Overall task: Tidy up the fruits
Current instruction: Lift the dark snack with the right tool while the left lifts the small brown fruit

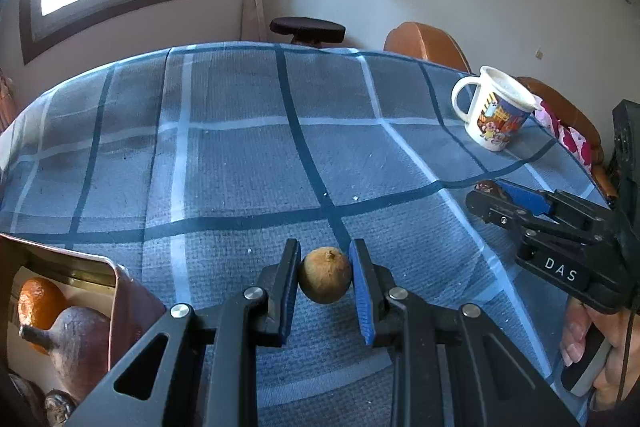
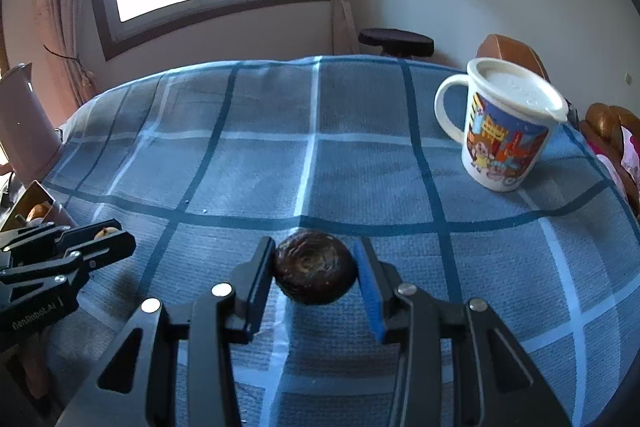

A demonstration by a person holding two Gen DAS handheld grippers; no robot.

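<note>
Nearest the left camera, the left gripper (image 1: 325,277) is clamped on a small, round, tan-brown fruit with a stubby stem end (image 1: 325,275); both blue pads touch its sides and it appears lifted just above the blue plaid tablecloth (image 1: 240,163). In the right wrist view, the right gripper (image 2: 316,269) holds a dark brown, wrinkled, roundish fruit (image 2: 315,268) the same way, its left pad pressed to it and its right pad at or just off the skin, so the grip looks firm but not certain on that side.

Just beside the left gripper, at the lower left, stands a rectangular metal tin with a pinkish rim (image 1: 116,291). It already holds an orange citrus fruit (image 1: 38,301) and a brownish pear-shaped fruit with a dark stem (image 1: 76,343).

Further off, toward the right edge of the table, sits a white cartoon-printed mug with a white lid (image 2: 502,125), well apart from both fruits.

As a judgement, the sorting is partly done: two fruits are in the tin, two are in hand and not yet placed. No other loose fruit shows on the cloth.
</note>
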